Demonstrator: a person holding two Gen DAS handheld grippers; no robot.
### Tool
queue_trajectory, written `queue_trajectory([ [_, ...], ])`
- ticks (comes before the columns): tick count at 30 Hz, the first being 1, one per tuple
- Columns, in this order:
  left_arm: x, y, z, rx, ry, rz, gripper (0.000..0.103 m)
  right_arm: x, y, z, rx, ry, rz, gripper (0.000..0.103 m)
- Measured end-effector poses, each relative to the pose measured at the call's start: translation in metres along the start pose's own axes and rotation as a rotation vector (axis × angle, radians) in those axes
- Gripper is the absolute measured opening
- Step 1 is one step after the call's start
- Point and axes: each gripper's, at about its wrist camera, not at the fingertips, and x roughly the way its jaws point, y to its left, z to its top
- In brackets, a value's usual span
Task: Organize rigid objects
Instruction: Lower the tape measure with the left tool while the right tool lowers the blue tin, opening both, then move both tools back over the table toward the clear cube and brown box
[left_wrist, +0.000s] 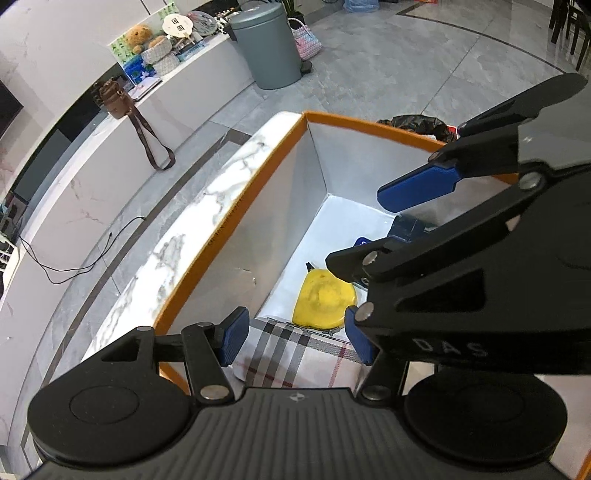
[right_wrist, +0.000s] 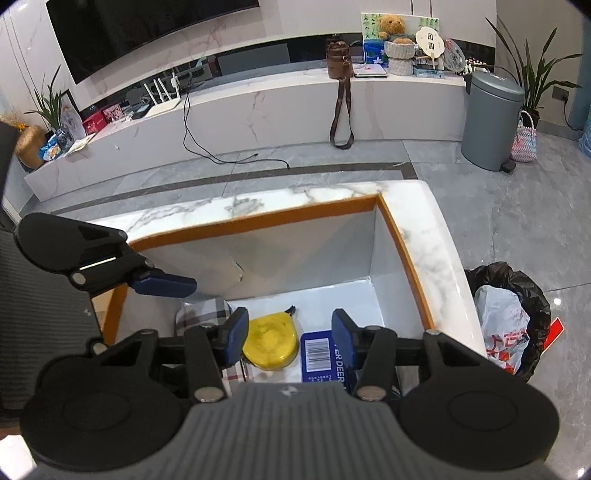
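— Down on the white floor of the orange-rimmed box, what is lying there?

— A yellow rounded object is sitting near the middle, with a blue barcoded box just to its right and a plaid case on its left. The plaid case is touching the yellow object's near-left edge in the left wrist view.

— And the hand-held grippers?

— Both are hovering above the box, pointing down into it. The left hand-held gripper is standing moderately wide over the plaid case, its blue pads clear of it and gripping nothing. The right hand-held gripper is parted more narrowly, also empty; the yellow object and the blue box are showing between its pads, well below them.

— What is surrounding the box?

— It is resting on a white marbled worktop. A black-lined bin is standing on the grey tiled floor to the right, and far off a grey pedal bin is standing beside a long low shelf carrying a teddy bear.
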Motion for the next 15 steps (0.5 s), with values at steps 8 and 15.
queue_trajectory([
  [8, -0.024, 0.001, 0.000, -0.006, -0.013, 0.028, 0.071, -0.019, 0.009, 0.004, -0.004, -0.035, 0.023, 0.050],
  [15, -0.047, 0.007, -0.007, -0.030, -0.041, 0.057, 0.072, -0.033, 0.018, 0.009, 0.000, -0.064, 0.040, 0.050],
])
